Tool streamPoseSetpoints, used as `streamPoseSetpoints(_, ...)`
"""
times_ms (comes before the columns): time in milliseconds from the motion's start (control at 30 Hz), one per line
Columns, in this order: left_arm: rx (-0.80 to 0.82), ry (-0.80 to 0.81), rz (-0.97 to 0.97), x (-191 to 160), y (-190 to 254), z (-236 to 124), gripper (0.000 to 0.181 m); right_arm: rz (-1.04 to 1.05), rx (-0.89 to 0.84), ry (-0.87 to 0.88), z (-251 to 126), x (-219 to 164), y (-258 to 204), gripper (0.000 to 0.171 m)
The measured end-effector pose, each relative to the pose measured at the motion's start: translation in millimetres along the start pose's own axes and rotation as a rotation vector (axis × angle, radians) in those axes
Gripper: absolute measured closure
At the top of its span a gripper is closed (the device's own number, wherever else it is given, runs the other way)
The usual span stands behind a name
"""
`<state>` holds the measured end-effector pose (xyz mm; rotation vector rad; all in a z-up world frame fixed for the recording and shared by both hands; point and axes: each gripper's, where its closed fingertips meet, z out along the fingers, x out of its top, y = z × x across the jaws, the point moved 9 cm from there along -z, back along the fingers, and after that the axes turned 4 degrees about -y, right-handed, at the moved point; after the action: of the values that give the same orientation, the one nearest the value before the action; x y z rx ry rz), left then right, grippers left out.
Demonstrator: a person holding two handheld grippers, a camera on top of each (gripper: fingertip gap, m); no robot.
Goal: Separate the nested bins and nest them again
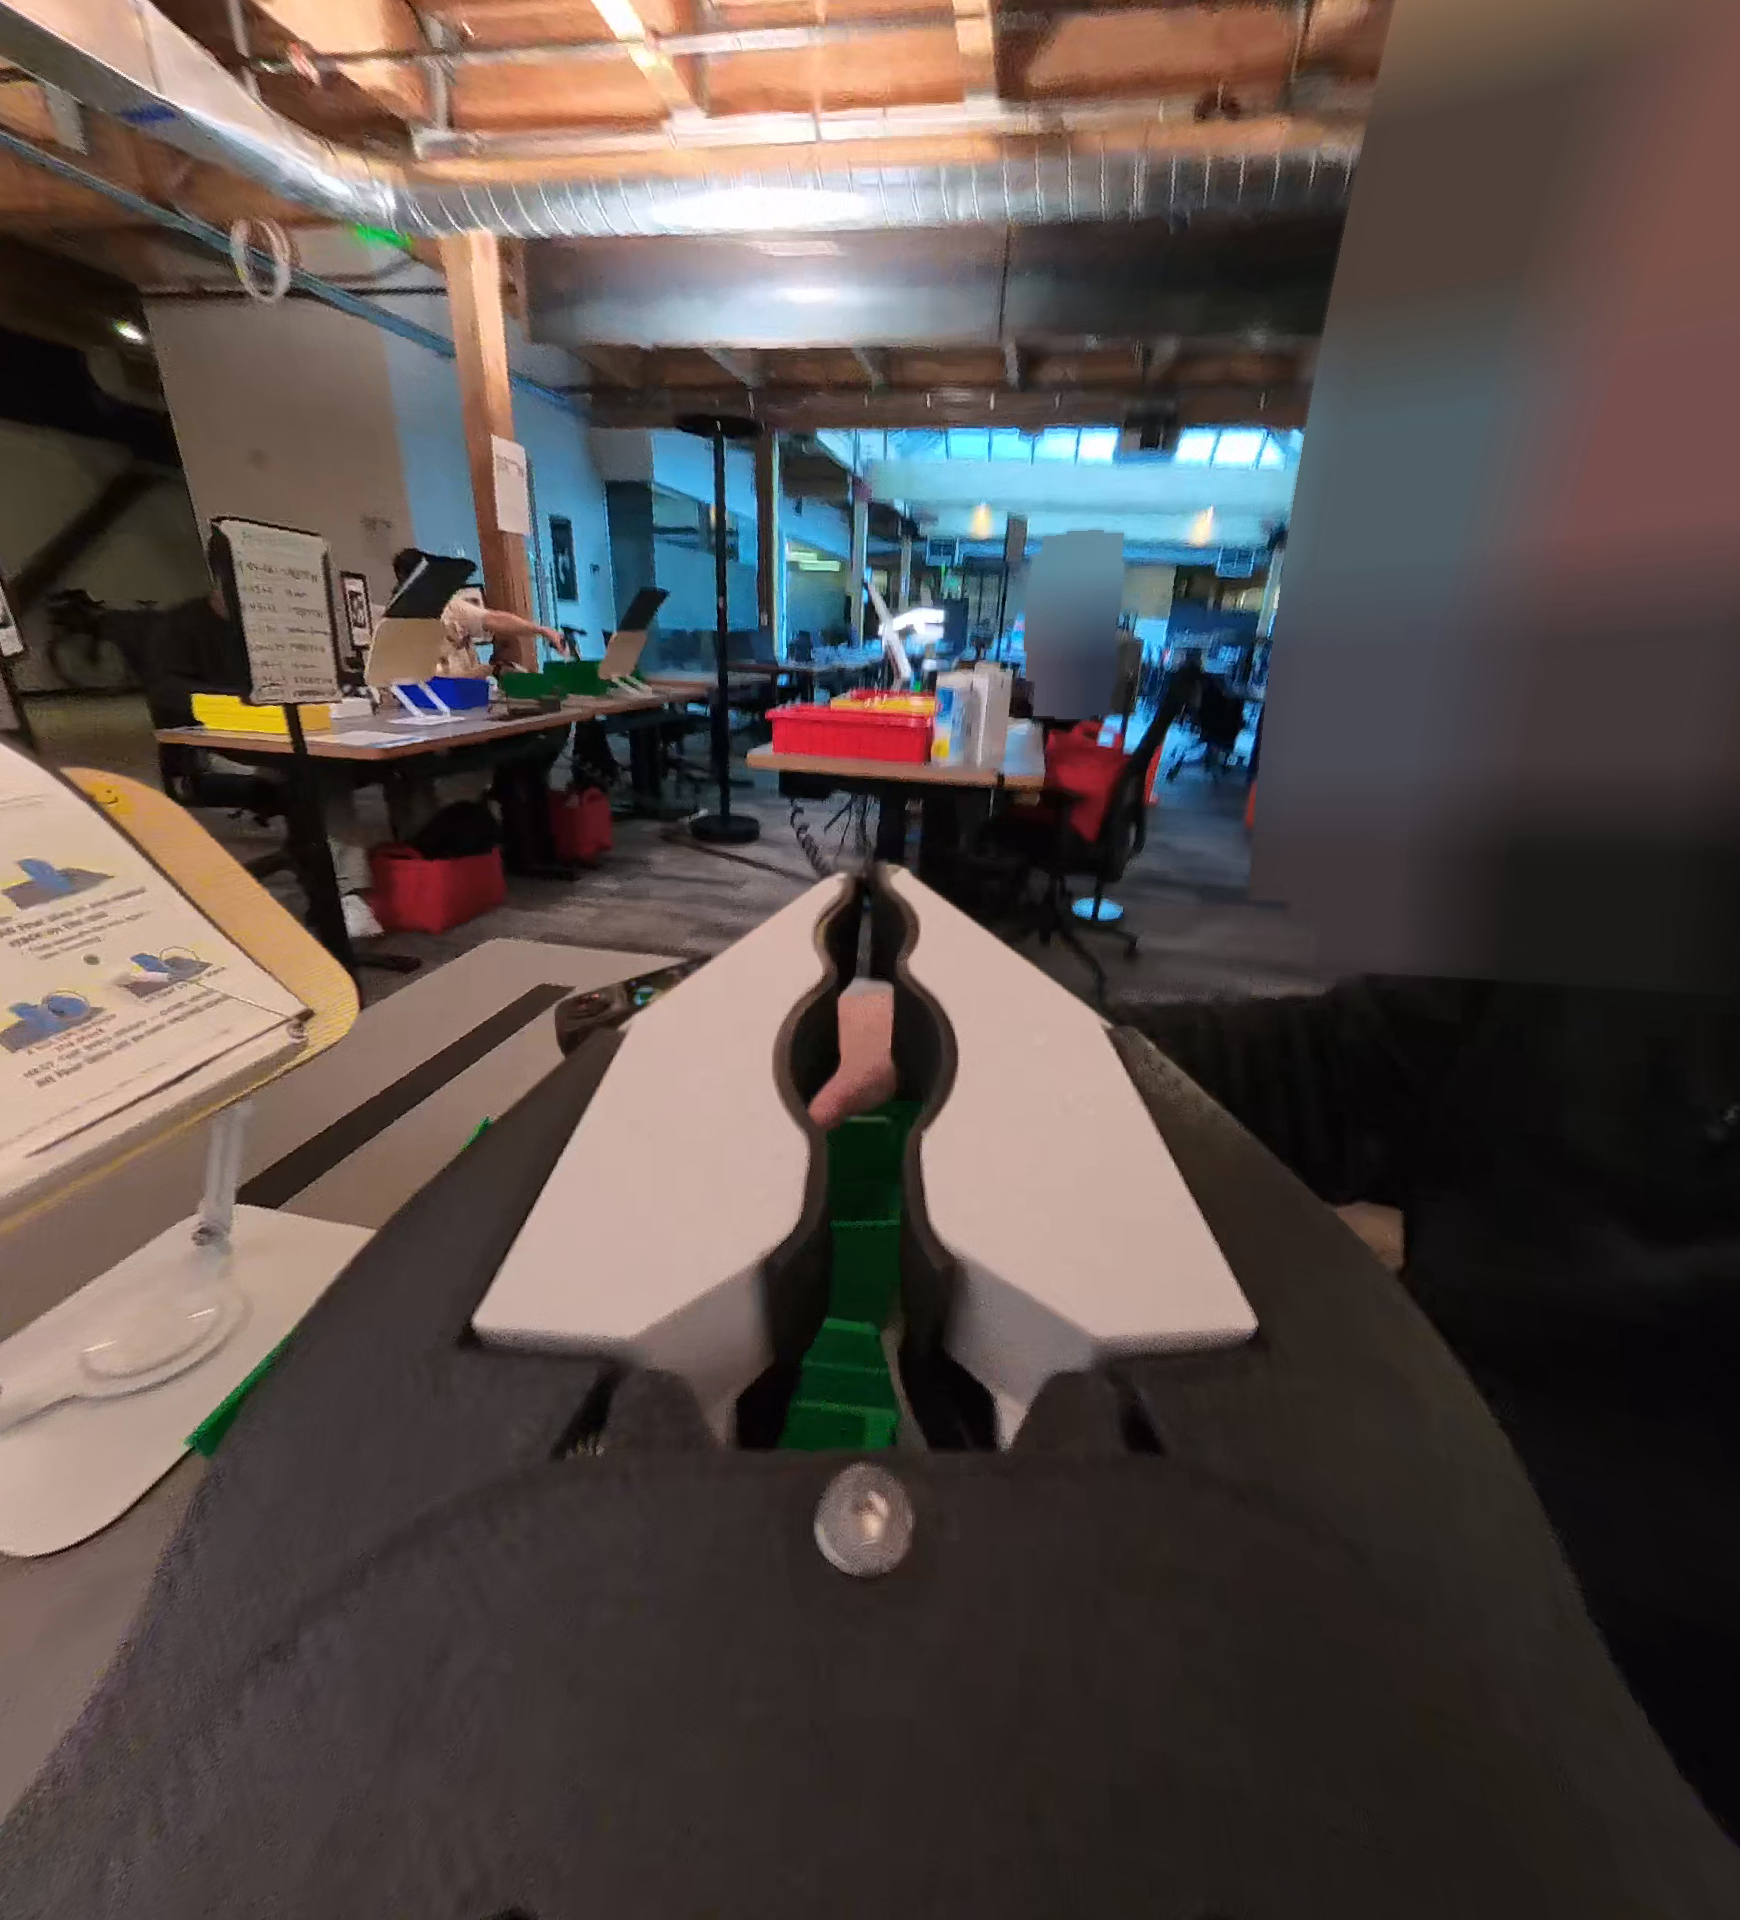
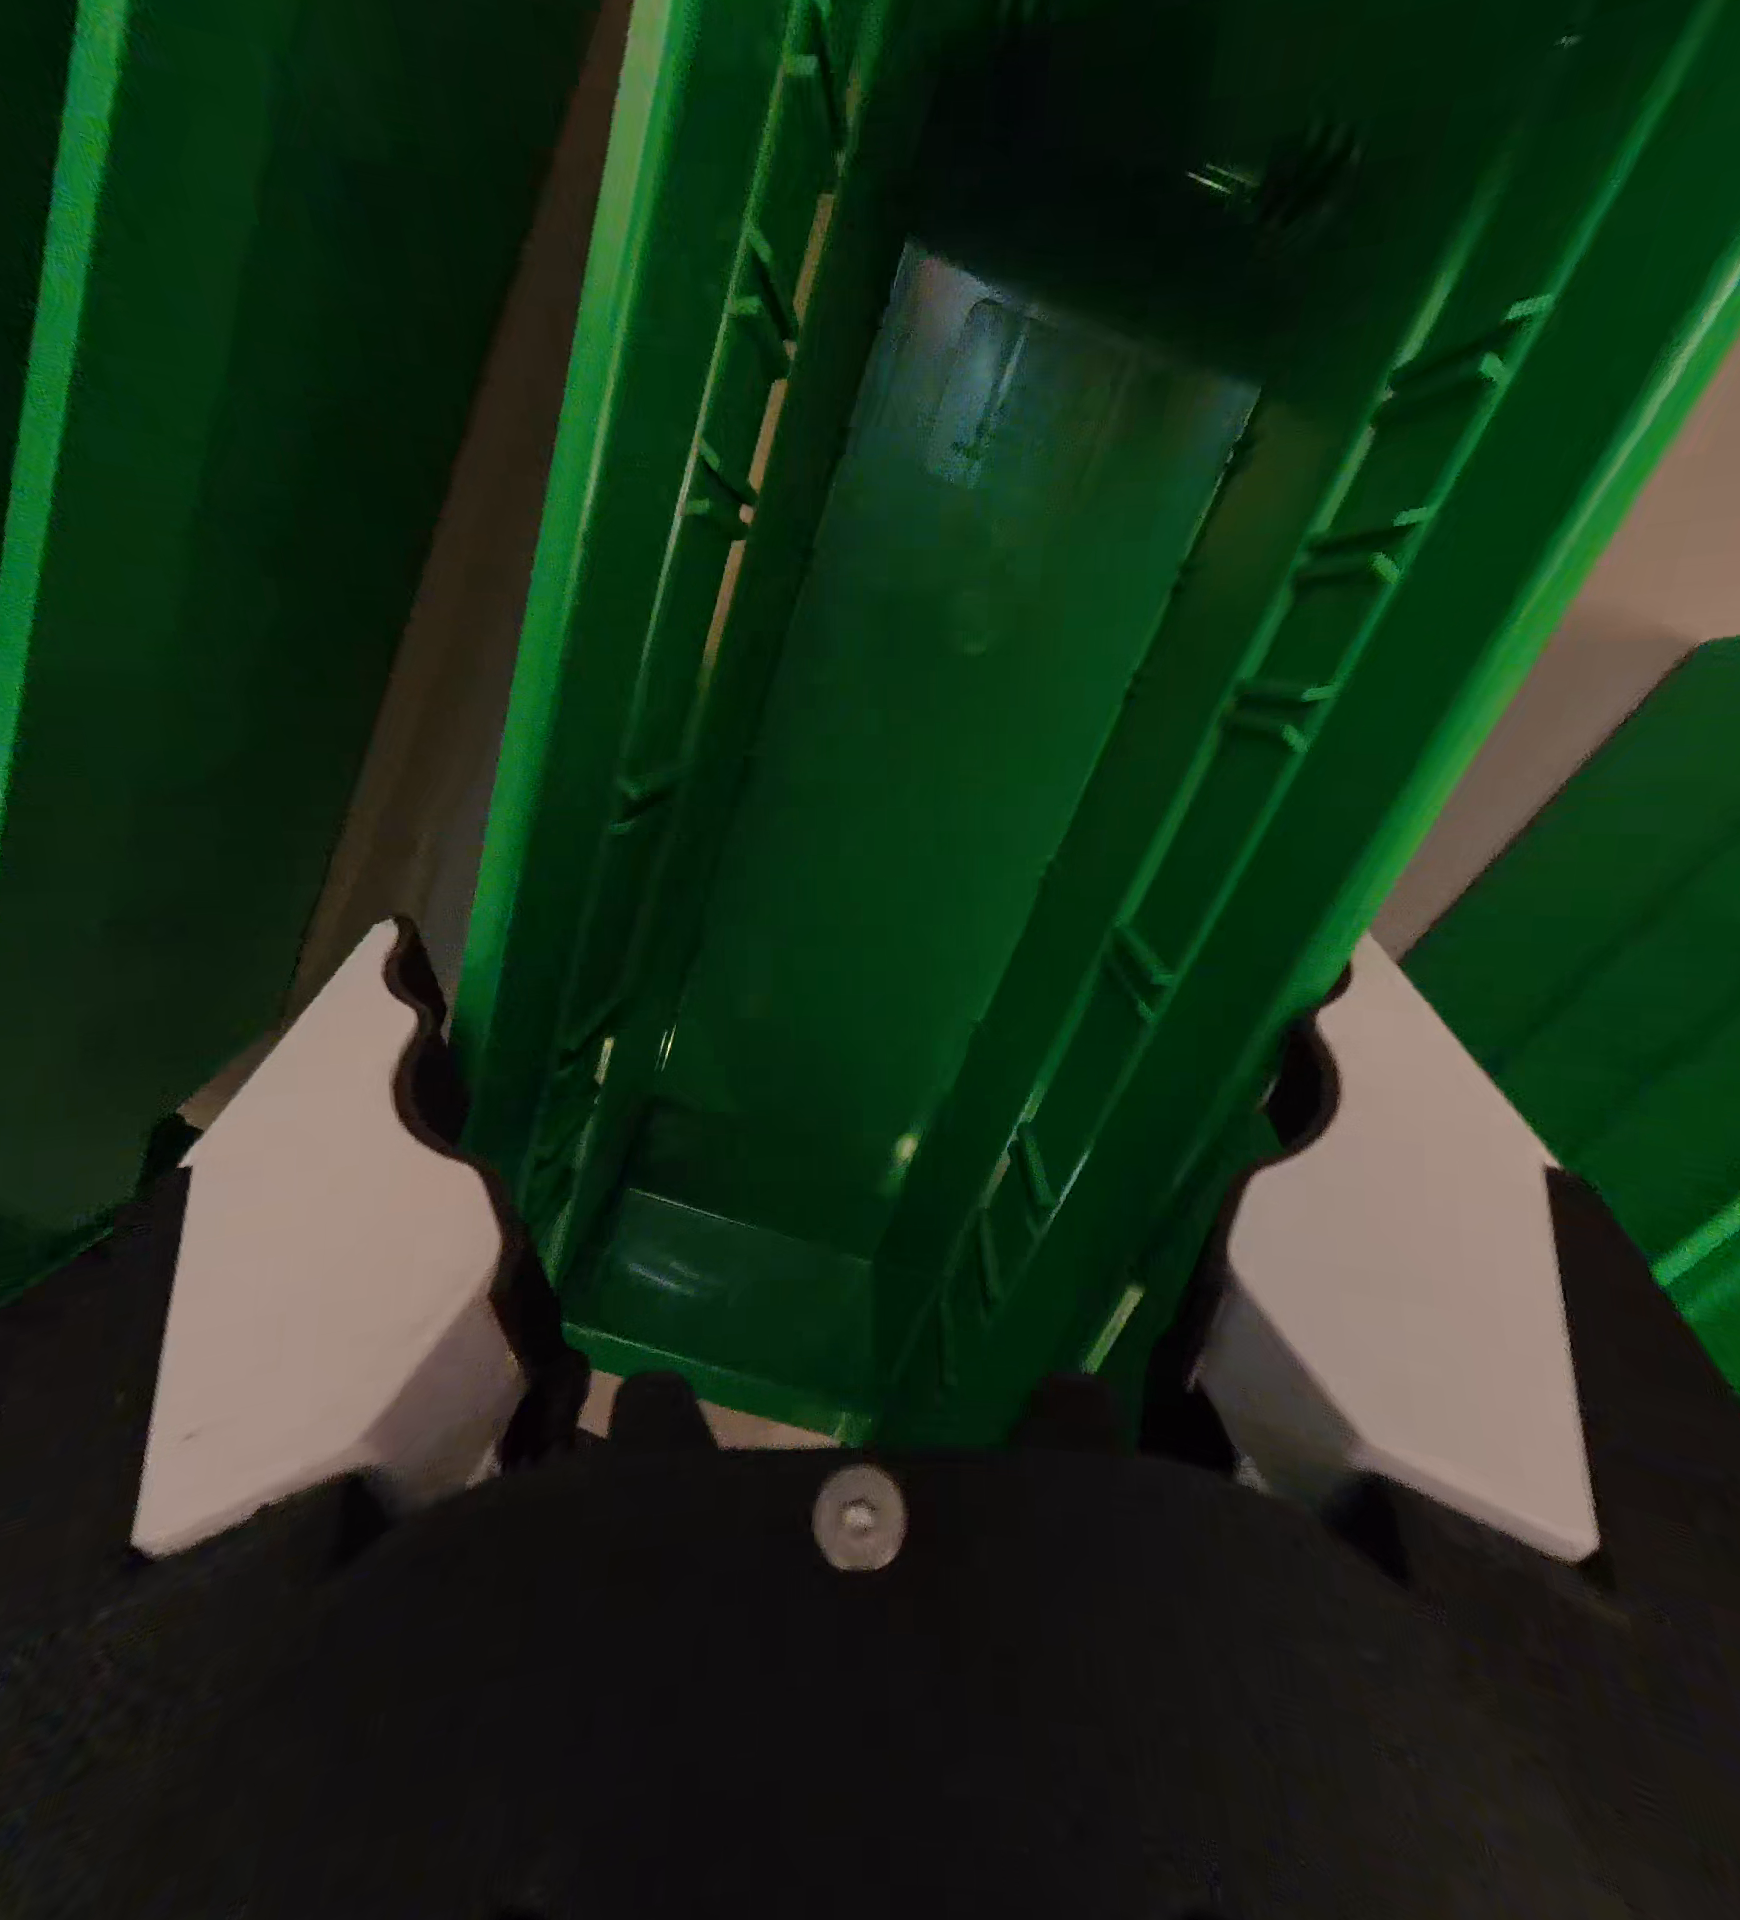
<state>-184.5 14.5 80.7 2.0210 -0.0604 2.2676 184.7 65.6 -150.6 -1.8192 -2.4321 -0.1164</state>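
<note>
In the right wrist view, my right gripper (image 2: pixel 871 945) straddles a long narrow green bin (image 2: pixel 949 623). Its white fingers (image 2: pixel 326 1195) press on both long sides of the bin, and the ribs under the bin's rim show. A second green bin (image 2: pixel 170 520) lies to its left and a third (image 2: pixel 1624 935) to its right. In the left wrist view, my left gripper (image 1: pixel 868 883) has its tips together. A ribbed green bin edge (image 1: pixel 864 1247) sits clamped between the fingers, with a small pink shape (image 1: pixel 855 1049) above it.
An instruction sheet on a clear stand (image 1: pixel 66 935) stands at the left on a white base (image 1: pixel 118 1351). Green bin edges (image 1: pixel 232 1403) show beside it. A dark garment (image 1: pixel 1572 1299) fills the right. The beige tabletop (image 2: pixel 1676 468) shows between the bins. Tables with coloured bins stand far behind.
</note>
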Motion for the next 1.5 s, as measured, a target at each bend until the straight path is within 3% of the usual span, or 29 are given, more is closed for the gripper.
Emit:
streamPoseSetpoints(100,-0.015,-0.050,0.034,3.5,10.9,15.6,0.181,0.038,0.021,-0.027,0.9,0.8,3.0,0.019)
streamPoseSetpoints(200,-0.094,0.000,-0.061,5.1,9.3,16.9,0.172,0.068,0.042,0.014,-2.7,2.1,6.3,0.037)
streamPoseSetpoints(367,-0.206,0.059,-0.124,4.4,7.8,13.5,0.181,0.034,0.034,0.048,-6.4,2.6,3.2,0.054)
streamPoseSetpoints(667,-0.132,0.063,-0.124,9.9,5.7,3.7,0.181,0.075,0.166,0.116,-16.9,4.1,8.0,0.062)
streamPoseSetpoints(833,-0.139,0.132,-0.126,15.7,6.2,-7.1,0.180,0.099,0.210,0.212,-51.2,4.1,18.7,0.063)
streamPoseSetpoints(867,-0.138,0.134,-0.129,17.0,6.5,-7.0,0.169,0.104,0.212,0.236,-63.5,3.3,23.1,0.063)
streamPoseSetpoints(933,-0.117,0.090,-0.161,17.0,5.1,-3.3,0.128,0.113,0.185,0.280,-92.8,-1.4,34.4,0.061)
streamPoseSetpoints(1033,-0.115,0.086,-0.163,18.0,5.4,-1.4,0.109,0.155,0.109,0.322,-134.3,-16.2,61.8,0.058)
streamPoseSetpoints(1067,-0.116,0.092,-0.169,18.4,4.9,-2.0,0.111,0.179,0.075,0.326,-143.4,-22.7,73.4,0.058)
streamPoseSetpoints(1133,-0.147,0.088,-0.168,17.6,5.5,-5.4,0.167,0.228,0.018,0.307,-149.8,-36.3,97.0,0.058)
streamPoseSetpoints(1167,-0.161,0.099,-0.170,17.3,5.3,-7.8,0.181,0.250,0.003,0.285,-147.1,-43.2,107.6,0.058)
streamPoseSetpoints(1233,-0.228,0.085,-0.168,15.9,8.4,-9.7,0.181,0.290,-0.009,0.241,-135.2,-55.1,124.0,0.058)
streamPoseSetpoints(1333,-0.194,0.052,-0.132,16.7,10.9,-7.8,0.181,0.317,0.008,0.208,-117.1,-65.8,136.0,0.058)
streamPoseSetpoints(1500,-0.175,0.065,-0.147,14.9,6.3,-10.9,0.181,0.334,0.004,0.213,-120.6,-74.9,144.3,0.058)
